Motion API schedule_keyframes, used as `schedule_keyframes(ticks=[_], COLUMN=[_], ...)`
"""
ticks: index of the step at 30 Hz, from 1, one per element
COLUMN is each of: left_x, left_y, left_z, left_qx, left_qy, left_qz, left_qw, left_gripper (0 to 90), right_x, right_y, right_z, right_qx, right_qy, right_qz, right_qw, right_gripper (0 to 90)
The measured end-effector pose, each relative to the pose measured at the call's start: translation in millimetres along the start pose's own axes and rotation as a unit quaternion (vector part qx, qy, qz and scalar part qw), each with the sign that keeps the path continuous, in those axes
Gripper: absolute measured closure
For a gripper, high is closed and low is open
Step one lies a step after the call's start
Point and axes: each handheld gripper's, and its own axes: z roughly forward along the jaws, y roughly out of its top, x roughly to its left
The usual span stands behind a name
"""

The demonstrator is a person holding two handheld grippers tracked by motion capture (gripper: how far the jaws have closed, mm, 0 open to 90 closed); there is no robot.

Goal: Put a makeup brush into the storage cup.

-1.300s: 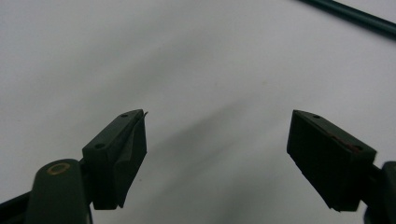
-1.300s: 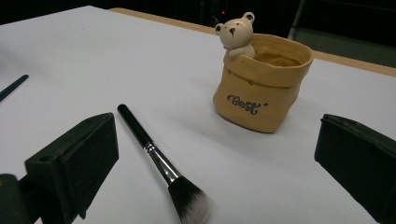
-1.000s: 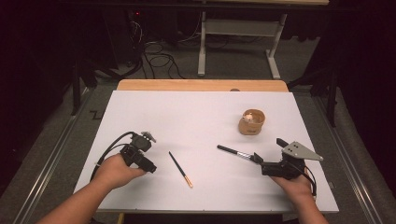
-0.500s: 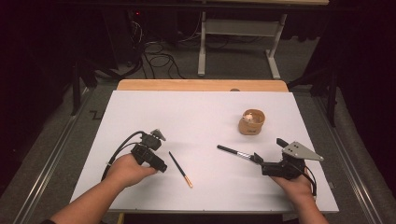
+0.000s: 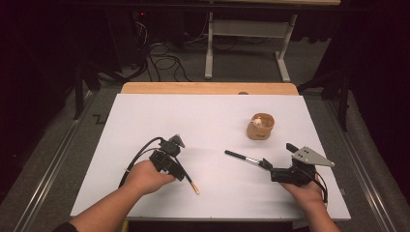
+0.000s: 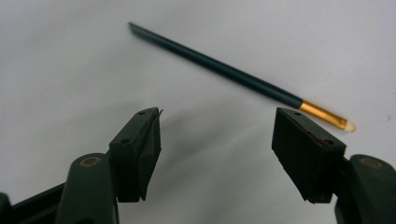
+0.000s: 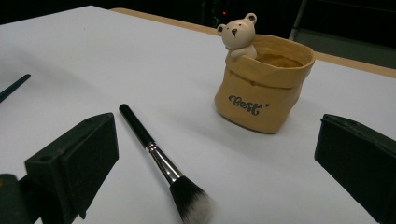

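Note:
A thin dark brush (image 5: 192, 185) with a gold ferrule lies on the white table (image 5: 208, 121). My left gripper (image 5: 178, 170) hovers right over its handle, open. In the left gripper view the thin brush (image 6: 219, 69) lies slantwise just beyond the open left gripper (image 6: 217, 121), untouched. A black makeup brush (image 5: 244, 158) lies further right, bristles toward my right gripper (image 5: 273, 173). The right gripper (image 7: 217, 128) stands open with the makeup brush (image 7: 156, 156) low between its jaws, not gripped. Behind stands a tan sack-shaped pot (image 7: 261, 88) with a small bear (image 7: 238, 32) on its rim.
The tan pot (image 5: 260, 128) stands at the right rear of the white sheet. A wooden strip (image 5: 208, 88) runs along the table's far edge. Cables and a desk frame (image 5: 246, 34) lie on the floor beyond. The thin brush's end (image 7: 14, 86) shows at far left.
My left hand and gripper have slid right and slightly nearer, until the gripper is over the thin brush. The right gripper and both brushes have stayed put.

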Motion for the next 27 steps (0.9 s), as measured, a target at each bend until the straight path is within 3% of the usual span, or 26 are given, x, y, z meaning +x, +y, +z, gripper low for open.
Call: schedule_keyframes(ticks=[11, 18, 27], left_x=[-18.1, -17.8, -17.7], left_y=[12.5, 17.8, 20.9], left_z=[9.0, 14.5, 15.4], left_qx=[0.007, 0.012, -0.002], left_qy=[-0.012, -0.02, -0.009], left_qz=[0.003, -0.005, -0.024], left_qw=[0.9999, 0.9997, 0.9997], left_gripper=[36.5, 34.1, 29.2], right_x=[-0.1, 0.2, 0.5], right_y=[0.0, 0.0, -0.1], right_z=[0.1, 0.0, 0.6], right_qx=[0.001, 0.001, 0.004], right_qy=[0.002, 0.002, 0.0], right_qz=[-0.002, 0.0, -0.003], right_qw=[1.0, 1.0, 1.0], right_gripper=[0.5, 0.5, 0.5])
